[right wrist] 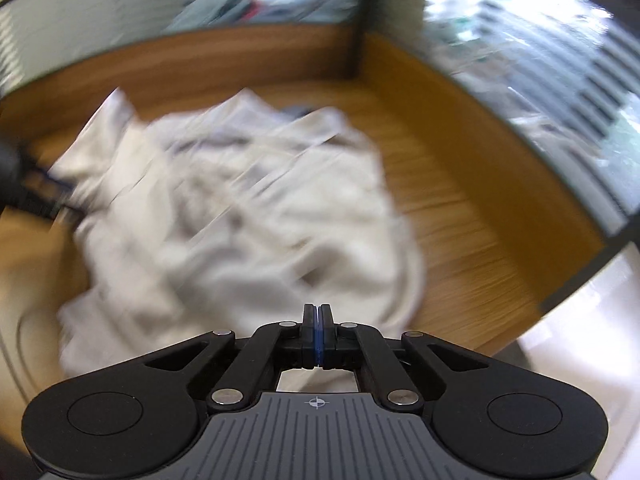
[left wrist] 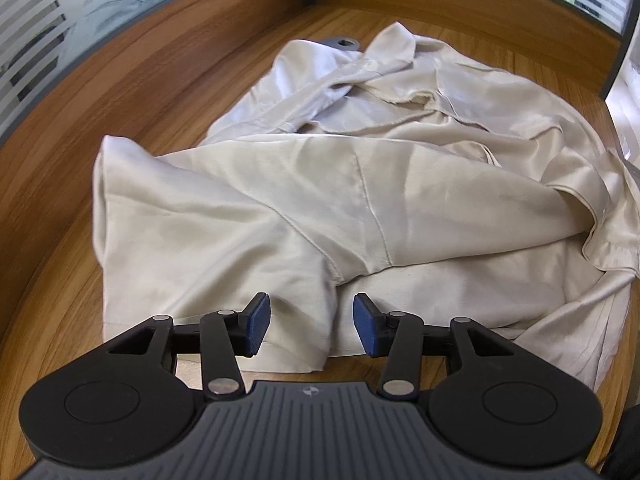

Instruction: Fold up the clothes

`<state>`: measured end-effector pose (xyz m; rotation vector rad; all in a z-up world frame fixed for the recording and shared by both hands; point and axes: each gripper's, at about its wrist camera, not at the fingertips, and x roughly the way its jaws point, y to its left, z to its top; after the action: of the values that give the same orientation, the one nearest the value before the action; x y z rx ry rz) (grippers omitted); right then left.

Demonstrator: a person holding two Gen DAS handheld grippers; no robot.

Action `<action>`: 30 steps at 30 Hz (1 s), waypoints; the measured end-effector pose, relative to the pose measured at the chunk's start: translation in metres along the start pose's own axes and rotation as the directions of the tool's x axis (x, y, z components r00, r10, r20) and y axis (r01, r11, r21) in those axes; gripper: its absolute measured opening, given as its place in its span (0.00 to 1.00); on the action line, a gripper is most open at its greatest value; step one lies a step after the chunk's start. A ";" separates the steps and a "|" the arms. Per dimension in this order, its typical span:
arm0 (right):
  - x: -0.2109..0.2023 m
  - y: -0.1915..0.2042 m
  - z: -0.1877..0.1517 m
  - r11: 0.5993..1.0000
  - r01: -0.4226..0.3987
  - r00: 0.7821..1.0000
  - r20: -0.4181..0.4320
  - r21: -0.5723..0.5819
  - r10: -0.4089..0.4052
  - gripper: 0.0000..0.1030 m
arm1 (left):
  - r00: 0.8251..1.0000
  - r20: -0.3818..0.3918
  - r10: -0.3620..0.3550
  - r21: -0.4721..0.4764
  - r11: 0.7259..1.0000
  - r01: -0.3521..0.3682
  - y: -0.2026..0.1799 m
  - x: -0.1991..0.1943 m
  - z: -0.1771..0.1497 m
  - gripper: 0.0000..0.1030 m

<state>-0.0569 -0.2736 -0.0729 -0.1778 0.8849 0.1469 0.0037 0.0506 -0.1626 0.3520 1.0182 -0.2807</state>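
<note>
So we've got a cream, satiny shirt (left wrist: 360, 184) lying crumpled on the wooden desk (left wrist: 52, 240), smooth and a bit shiny, with stitched seams and soft rolling folds. In the left wrist view it fills the middle of the frame, its long axis running from the hem at lower centre up to the collar end at upper centre. One corner flops out toward the left. There's bare woodgrain all down the left side and along the top, then a raised wood panel (left wrist: 160, 40) with striped frosted glass above it.

Our left tongs (left wrist: 312, 326) hang just over the near hem, blue ribbed pads (left wrist: 258, 326) apart, nothing between them.

The right wrist view is badly blurred; there our right tongs (right wrist: 317, 334) are pressed together, and we can't tell if any cloth is caught.
</note>
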 end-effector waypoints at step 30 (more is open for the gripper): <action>0.026 0.075 -0.064 0.870 -0.282 0.957 -0.182 -0.404 0.225 0.10 | 0.988 0.083 0.129 -0.137 0.984 -0.117 0.010 -0.015 0.018 0.04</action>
<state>-0.1039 -0.2128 -0.1400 -0.4853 0.9960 0.5855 0.0144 0.0536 -0.1398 0.2788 0.9162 -0.1164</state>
